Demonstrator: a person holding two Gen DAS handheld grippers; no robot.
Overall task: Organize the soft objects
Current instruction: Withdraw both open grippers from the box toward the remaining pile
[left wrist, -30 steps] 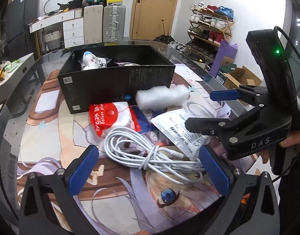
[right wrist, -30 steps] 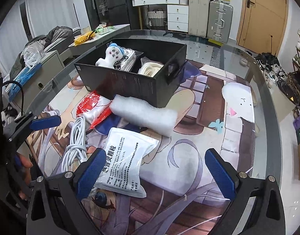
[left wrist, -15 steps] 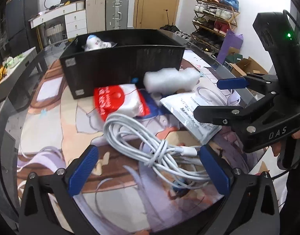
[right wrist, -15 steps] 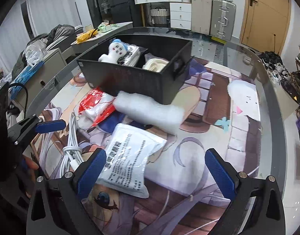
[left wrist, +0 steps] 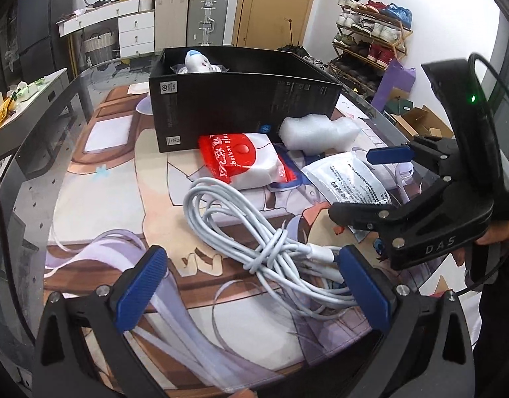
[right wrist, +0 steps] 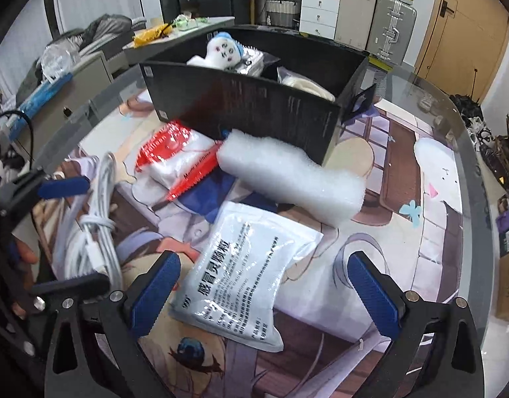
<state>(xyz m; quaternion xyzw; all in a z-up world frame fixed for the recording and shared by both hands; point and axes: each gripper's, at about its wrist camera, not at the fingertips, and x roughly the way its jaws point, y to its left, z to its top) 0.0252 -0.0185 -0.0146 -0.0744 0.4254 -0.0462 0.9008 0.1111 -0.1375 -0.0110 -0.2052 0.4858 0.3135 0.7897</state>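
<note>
Already stowed: a white plush toy [right wrist: 223,51] with a blue cap, a silvery packet and a cream item sit inside the black box [right wrist: 254,112], upper centre of the right wrist frame.
Left outside: four things lie on the bench [left wrist: 98,179] in front of the box, so by my reading the job is roughly half done.
White cable bundle [left wrist: 254,232]: lower centre of the left wrist frame, coiled and knotted, between the blue pads.
Red-and-white bag [left wrist: 244,161]: centre of the left wrist frame, touching the box's front wall.
Foam block [right wrist: 291,179]: centre of the right wrist frame, leaning against the box corner.
White printed pouch [right wrist: 244,272]: lower centre of the right wrist frame, flat on the mat.
Left hand-held gripper [left wrist: 254,292]: spread wide, empty, low over the cable.
Right hand-held gripper [right wrist: 262,292]: spread wide, empty, straddling the pouch.
Likely next: close on cable and pouch, then carry both to the box.
</note>
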